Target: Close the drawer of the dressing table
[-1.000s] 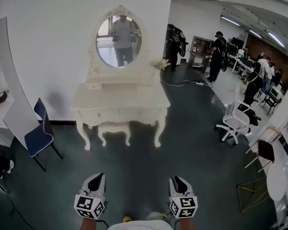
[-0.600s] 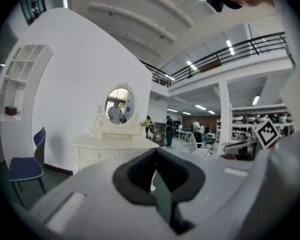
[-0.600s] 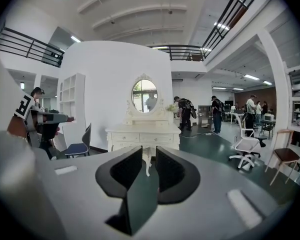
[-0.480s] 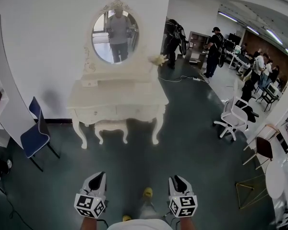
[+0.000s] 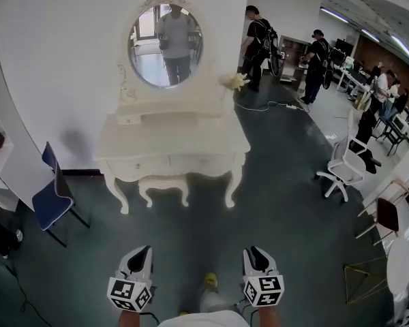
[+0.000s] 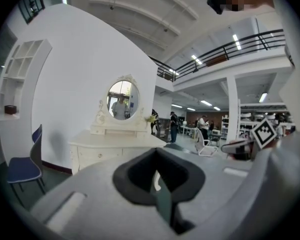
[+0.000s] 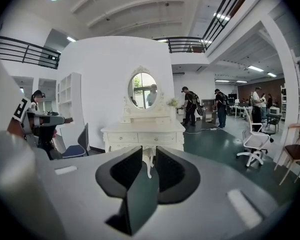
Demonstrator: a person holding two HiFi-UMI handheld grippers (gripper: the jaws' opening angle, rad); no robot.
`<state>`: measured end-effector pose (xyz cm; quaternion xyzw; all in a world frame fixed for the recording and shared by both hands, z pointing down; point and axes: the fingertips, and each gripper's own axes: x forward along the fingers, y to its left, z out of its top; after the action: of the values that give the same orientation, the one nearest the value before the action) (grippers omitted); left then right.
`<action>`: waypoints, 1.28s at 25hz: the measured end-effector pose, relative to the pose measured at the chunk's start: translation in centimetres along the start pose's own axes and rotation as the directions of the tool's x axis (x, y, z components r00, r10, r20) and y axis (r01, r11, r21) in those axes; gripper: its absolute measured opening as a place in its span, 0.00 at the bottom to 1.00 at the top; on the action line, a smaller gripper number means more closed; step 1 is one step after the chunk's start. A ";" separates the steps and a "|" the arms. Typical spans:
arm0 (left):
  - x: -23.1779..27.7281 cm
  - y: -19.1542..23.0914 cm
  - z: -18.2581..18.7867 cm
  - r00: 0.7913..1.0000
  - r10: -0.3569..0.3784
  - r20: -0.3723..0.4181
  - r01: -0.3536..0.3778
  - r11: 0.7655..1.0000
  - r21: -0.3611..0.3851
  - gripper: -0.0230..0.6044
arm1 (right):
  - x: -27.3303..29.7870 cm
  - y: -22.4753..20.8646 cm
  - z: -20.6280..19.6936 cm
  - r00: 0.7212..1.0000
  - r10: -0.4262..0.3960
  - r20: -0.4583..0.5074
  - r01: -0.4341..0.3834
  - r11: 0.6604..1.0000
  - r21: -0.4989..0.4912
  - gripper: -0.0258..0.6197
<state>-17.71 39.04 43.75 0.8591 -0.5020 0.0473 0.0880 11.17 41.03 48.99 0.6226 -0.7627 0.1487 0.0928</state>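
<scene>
You are holding both tools low in front of you above the dark green floor (image 5: 279, 203), each one pointing ahead toward the dressing table (image 5: 170, 145). In its own view, the left tool (image 5: 140, 252) is showing its two dark pads only a thin slit apart, with nothing caught in that slit. The right tool (image 5: 257, 253) is carrying its jaws a little wider, with a plain but narrow gap. It is gripping nothing, and a pale furniture leg far beyond is showing through the gap.

The dressing table is standing against the white wall (image 5: 54, 60), well apart from both tools and slightly left of the midline between them in the head view. An oval mirror (image 5: 165, 45) is rising behind its worktop and reflecting a person. The front drawers (image 5: 144, 167) are sitting side by side just under the worktop's front edge, each with a small knob. From here you cannot tell whether either one is standing out from the frame. A small white stool (image 5: 163, 184) is sitting tucked between the table's legs. A bunch of pale flowers (image 5: 235, 82) is lying at the right rear corner of the table.

A blue chair (image 5: 51, 199) is standing left of the table, near the wall. A white swivel chair (image 5: 346, 169) is standing well off to the right, and several people are standing farther back in the open room.
</scene>
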 end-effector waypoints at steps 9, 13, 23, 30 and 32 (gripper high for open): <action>12.3 1.8 3.1 1.000 0.011 -0.022 -0.010 1.000 0.027 0.03 | 11.3 -5.9 4.6 1.000 0.025 0.015 -0.026 0.999 0.046 0.15; 17.2 2.0 4.6 1.000 0.019 -0.018 -0.018 0.999 0.035 0.03 | 15.5 -8.2 6.4 0.998 0.054 0.009 -0.055 0.998 0.044 0.15; 25.4 3.2 5.5 0.999 0.025 -0.027 -0.024 0.999 0.026 0.03 | 22.4 -12.7 9.0 0.999 0.051 0.000 -0.051 0.996 0.068 0.15; 31.1 7.0 5.6 1.000 0.013 -0.022 -0.013 1.000 0.005 0.03 | 28.7 -13.3 10.3 0.999 0.042 0.000 -0.042 0.997 0.060 0.15; 33.0 8.7 5.8 1.000 0.007 -0.023 -0.007 1.000 -0.001 0.03 | 30.9 -13.1 10.8 0.999 0.038 -0.009 -0.038 0.998 0.057 0.15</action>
<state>-9.11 5.55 44.52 0.8568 -0.5038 0.0573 0.0939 18.05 6.46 50.46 0.6096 -0.7693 0.1752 0.0760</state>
